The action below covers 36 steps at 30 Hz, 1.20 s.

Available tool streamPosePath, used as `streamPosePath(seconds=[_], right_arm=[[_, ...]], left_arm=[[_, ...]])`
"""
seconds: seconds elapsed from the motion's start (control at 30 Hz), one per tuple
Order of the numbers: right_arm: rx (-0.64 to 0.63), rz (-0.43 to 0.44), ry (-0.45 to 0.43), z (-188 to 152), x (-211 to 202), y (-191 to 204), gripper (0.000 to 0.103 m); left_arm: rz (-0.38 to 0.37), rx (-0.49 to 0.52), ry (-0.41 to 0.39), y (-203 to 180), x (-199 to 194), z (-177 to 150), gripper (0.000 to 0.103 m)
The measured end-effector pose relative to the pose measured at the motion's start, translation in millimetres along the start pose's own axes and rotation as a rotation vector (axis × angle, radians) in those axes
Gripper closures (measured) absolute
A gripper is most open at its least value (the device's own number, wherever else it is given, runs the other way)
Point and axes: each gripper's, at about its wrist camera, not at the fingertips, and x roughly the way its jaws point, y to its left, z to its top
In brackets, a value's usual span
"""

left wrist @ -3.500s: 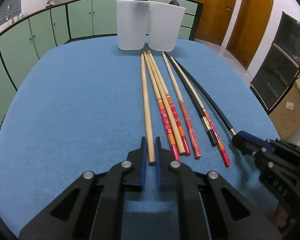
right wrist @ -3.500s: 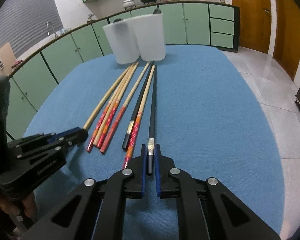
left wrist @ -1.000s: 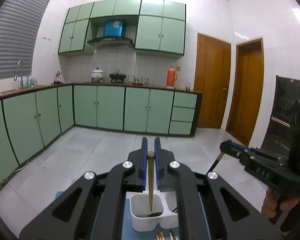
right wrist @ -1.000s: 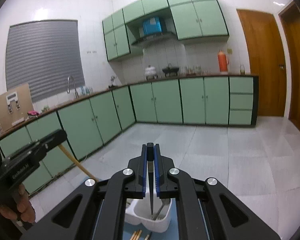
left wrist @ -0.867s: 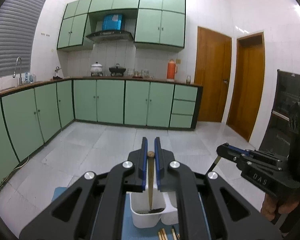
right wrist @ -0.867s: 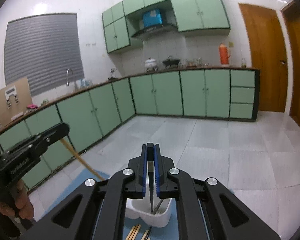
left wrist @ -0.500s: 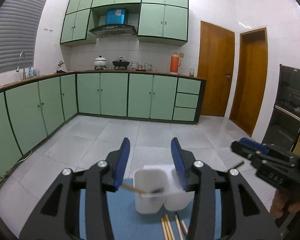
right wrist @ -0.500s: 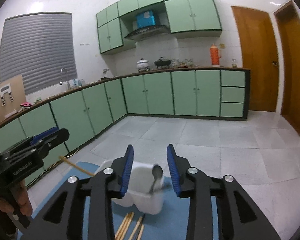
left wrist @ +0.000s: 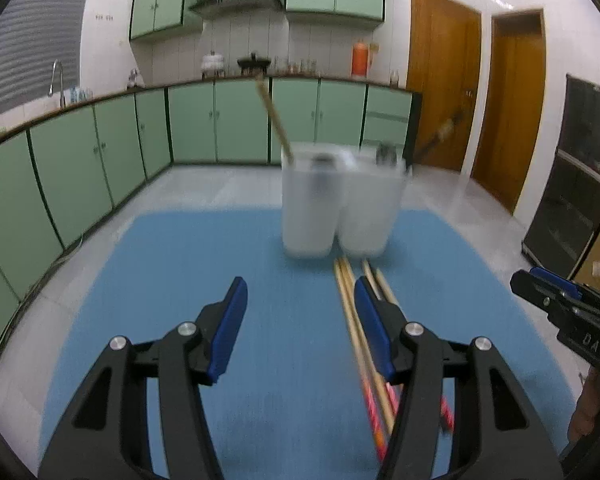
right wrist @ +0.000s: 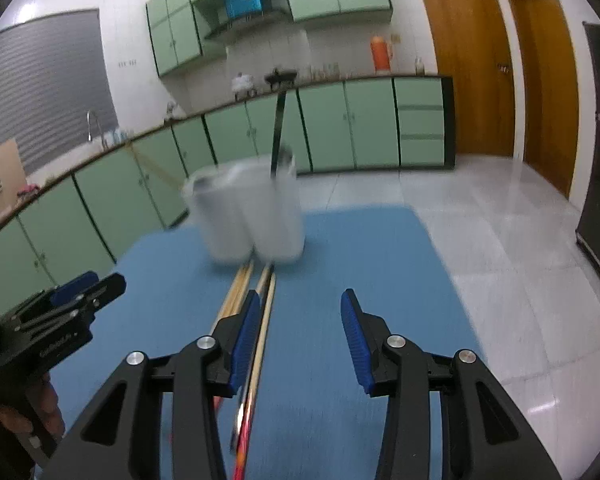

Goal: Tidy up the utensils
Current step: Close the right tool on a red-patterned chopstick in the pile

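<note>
Two tongs, the left tongs and the right tongs, are opening with nothing between them, because one wooden chopstick and one black chopstick already stand in the white cups, while more chopsticks lie on the blue tabletop

Bare blue table is left open on the left of the 2 white cups. The right-centre lane is blocked by chopsticks lying before the cups.
</note>
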Motion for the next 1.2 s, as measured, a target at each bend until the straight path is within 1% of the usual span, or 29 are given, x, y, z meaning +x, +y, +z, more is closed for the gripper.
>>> streamPosePath(seconds=[0.1,0.27,0.43,0.57,0.73,0.83,1.0,1.07,1.13,1.2], right_arm=[[0.004,0.01,0.054,-22.9,-0.9,3.9,0.061],[-0.019,0.014,0.09,-54.2,-3.6,17.1,0.063],[-0.06,0.044,0.143,-68.4,-5.2,29.4,0.069],[-0.065,0.06,0.185,-77.0,-3.4,32.8,0.074],[-0.079,0.075,0.236,-81.4,3.1,35.0,0.085],[-0.085,0.083,0.268,-84.9,7.7,37.4,0.09],[-0.085,0.089,0.278,-85.7,9.0,36.2,0.091],[-0.086,0.087,0.279,-85.5,9.2,36.3,0.092],[-0.095,0.072,0.283,-85.2,9.7,36.8,0.095],[-0.096,0.072,0.284,-84.3,11.0,36.1,0.095]], left_arm=[[0.006,-0.012,0.038,3.5,-3.1,-15.9,0.049],[0.025,-0.003,0.059,1.5,-7.0,-42.1,0.049],[0.011,0.02,0.094,-7.2,-7.4,-58.0,0.049],[-0.012,0.034,0.128,-11.2,-8.6,-65.5,0.05],[-0.039,0.029,0.173,-12.9,-3.0,-71.8,0.05],[-0.054,0.03,0.202,-15.7,1.1,-75.1,0.051],[-0.085,0.04,0.244,-22.1,6.4,-77.7,0.051],[-0.086,0.047,0.26,-25.0,9.4,-79.3,0.051],[-0.083,0.046,0.281,-25.5,13.1,-80.7,0.051],[-0.086,0.037,0.296,-24.7,16.7,-81.4,0.052]])
